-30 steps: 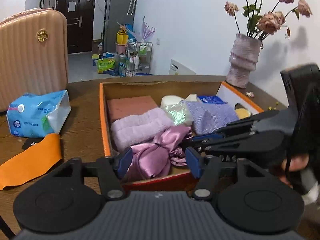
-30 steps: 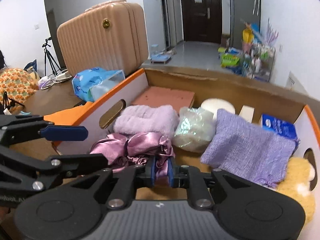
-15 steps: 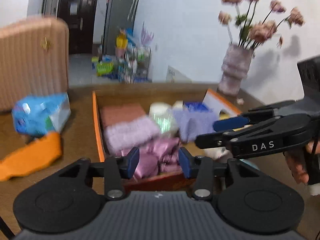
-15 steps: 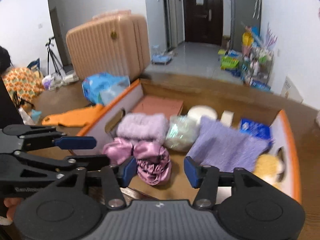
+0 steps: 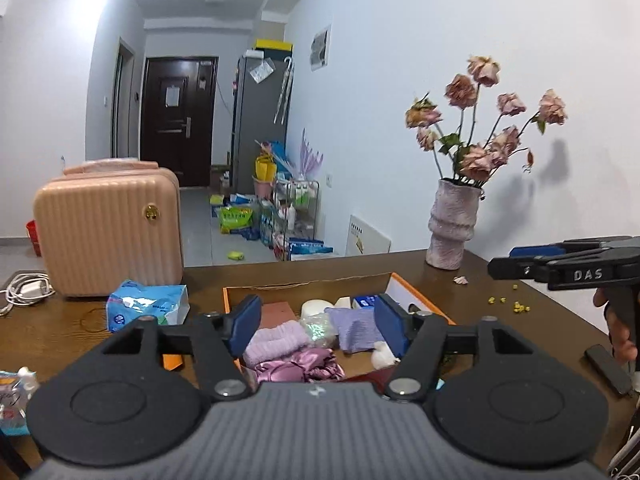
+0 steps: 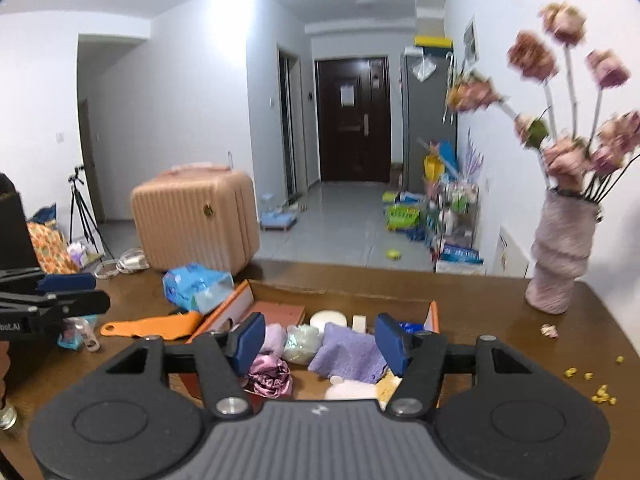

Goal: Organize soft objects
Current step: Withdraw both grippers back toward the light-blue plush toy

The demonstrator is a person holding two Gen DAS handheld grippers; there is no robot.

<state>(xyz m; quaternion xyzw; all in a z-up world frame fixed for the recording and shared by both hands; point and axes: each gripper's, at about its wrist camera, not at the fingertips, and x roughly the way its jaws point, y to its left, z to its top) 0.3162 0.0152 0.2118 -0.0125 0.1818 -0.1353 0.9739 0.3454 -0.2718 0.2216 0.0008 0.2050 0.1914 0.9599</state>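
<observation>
One big dark wooden bench [image 5: 60, 332] carries everything here, with a ribbed peach hard-shell suitcase [image 5: 108, 232] standing at the far left edge. Near the middle sits an open orange-rimmed cardboard box [image 6: 434, 314], and the soft stuff is all inside it: a lilac knitted cloth [image 6: 348, 352], a fluffy pale purple towel [image 5: 274, 340], and a shiny pink satin scrunchie [image 5: 300, 366] at the near edge. A textured pinkish vase of dried roses [image 5: 452, 228] stands far right. Left claw [image 5: 318, 322] and right claw [image 6: 320, 338] both hang above the box, blue pads spread wide, nothing in either.
</observation>
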